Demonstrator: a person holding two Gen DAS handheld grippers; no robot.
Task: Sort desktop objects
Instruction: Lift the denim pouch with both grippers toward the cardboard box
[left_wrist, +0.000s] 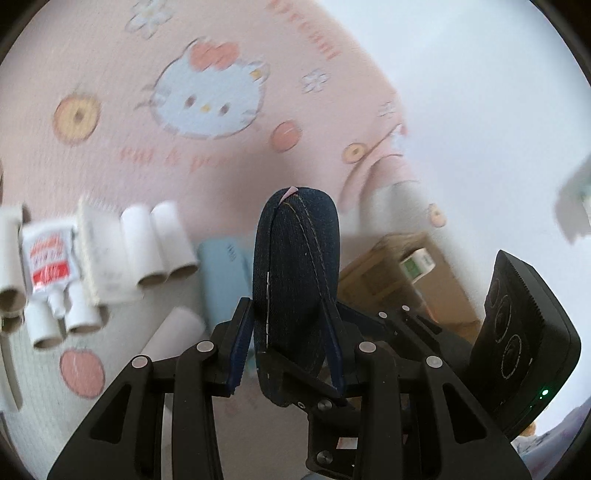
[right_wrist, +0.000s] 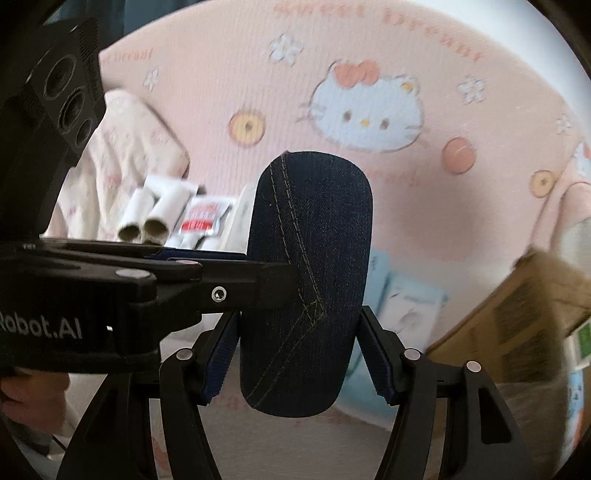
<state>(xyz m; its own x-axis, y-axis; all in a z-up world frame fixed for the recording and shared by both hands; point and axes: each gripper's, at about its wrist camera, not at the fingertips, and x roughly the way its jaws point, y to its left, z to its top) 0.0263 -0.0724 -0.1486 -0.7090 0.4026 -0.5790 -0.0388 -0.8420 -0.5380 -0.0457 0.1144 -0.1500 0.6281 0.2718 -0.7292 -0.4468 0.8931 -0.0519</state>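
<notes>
A dark blue denim case (left_wrist: 295, 266) with yellow stitching is held up over the pink cat-print blanket (left_wrist: 207, 48). My left gripper (left_wrist: 287, 302) is shut on it, a pad pressed on each side of its lower half. In the right wrist view the same denim case (right_wrist: 314, 258) stands upright between the pads of my right gripper (right_wrist: 300, 312), which is shut on its lower part. The left gripper (right_wrist: 273, 284) reaches in from the left there and clamps the case's left edge. The right gripper's black camera housing (left_wrist: 524, 343) shows at the right.
Several white cardboard tubes (left_wrist: 159, 243) and a red-and-white sachet (left_wrist: 48, 258) lie in a row on the left. Light blue packs (right_wrist: 410, 306) lie beneath the case. A brown cardboard box (right_wrist: 517, 321) stands at the right. A floral cloth (right_wrist: 129, 147) lies behind the tubes.
</notes>
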